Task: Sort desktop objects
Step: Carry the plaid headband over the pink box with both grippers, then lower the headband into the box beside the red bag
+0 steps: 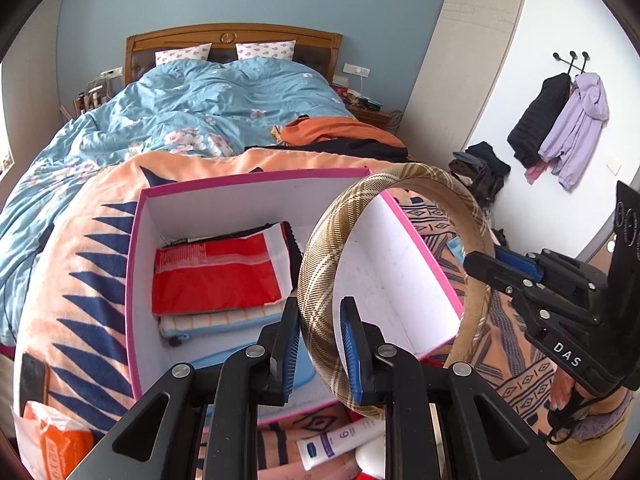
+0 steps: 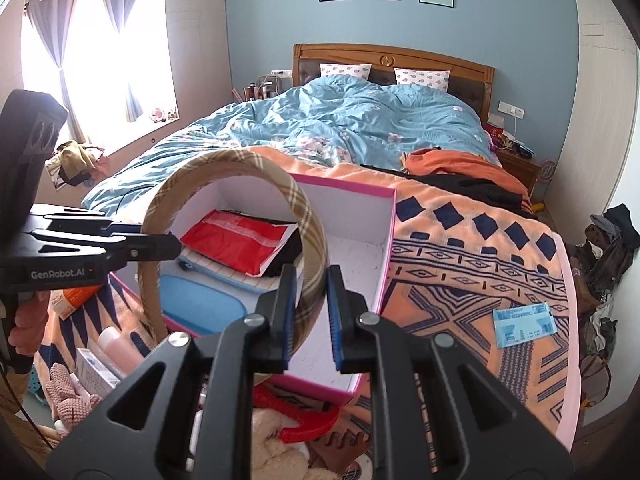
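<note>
A tan plaid headband [image 1: 320, 272] is held upright over the pink-rimmed white box [image 1: 256, 178], one end in each gripper. My left gripper [image 1: 320, 354] is shut on its left end; it also shows in the right wrist view [image 2: 172, 244]. My right gripper [image 2: 310, 314] has its pads against the band's other end [image 2: 310, 256], with a thin gap showing on the right side; it also shows in the left wrist view [image 1: 480, 268]. The box [image 2: 384, 256] holds a red packet [image 1: 216, 276] on a striped pouch [image 1: 216, 322] and a blue flat item [image 2: 200, 300].
The box sits on an orange patterned blanket [image 2: 480, 248] on the bed. Near me lie a lotion tube [image 1: 340, 440], an orange wipes pack [image 1: 56, 444], a pink bottle [image 2: 116, 350], a pink knitted item [image 2: 68, 404], a red headband [image 2: 304, 416] and a blue packet [image 2: 524, 324].
</note>
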### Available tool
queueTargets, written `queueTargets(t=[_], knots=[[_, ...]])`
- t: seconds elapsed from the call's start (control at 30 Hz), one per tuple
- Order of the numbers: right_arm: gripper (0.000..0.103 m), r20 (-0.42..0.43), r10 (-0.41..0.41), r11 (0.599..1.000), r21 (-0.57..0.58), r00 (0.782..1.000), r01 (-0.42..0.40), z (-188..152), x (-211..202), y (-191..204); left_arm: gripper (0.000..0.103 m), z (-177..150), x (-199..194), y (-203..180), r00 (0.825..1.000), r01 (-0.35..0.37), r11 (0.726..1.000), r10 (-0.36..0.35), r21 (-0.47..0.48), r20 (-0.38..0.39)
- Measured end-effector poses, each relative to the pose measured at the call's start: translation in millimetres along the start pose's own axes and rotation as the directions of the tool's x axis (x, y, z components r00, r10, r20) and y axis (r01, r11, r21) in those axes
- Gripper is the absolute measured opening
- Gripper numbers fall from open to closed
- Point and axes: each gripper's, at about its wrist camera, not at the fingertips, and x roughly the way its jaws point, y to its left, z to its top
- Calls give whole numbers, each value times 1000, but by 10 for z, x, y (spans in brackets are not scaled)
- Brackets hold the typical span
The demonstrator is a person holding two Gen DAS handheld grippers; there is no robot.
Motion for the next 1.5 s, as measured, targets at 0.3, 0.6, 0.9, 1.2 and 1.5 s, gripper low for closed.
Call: queueTargets(t=[0.3, 0.6, 0.9, 1.2, 1.5], knots=[[17, -7, -5, 1000, -8, 1000, 5, 95, 133, -55, 20, 123, 132, 44, 1000, -20, 1000, 20, -23, -4], [16, -29, -10, 1000, -5, 1000, 10, 150, 302, -115, 20, 212, 279, 65, 999, -39, 998, 38, -40, -18], [16, -60, -6, 1000, -6, 998, 6, 181, 484, -152, 20, 303, 460, 145, 998, -54, 996, 52, -68, -33], [16, -92, -19, 1000, -7, 996, 19, 204, 675, -202, 20, 353, 623, 201, 996, -63, 994, 57, -91, -65], [16, -123, -30, 1000, -7, 992, 29, 225, 833, -233, 20, 395, 779, 264, 994, -78, 990, 67, -115, -91]])
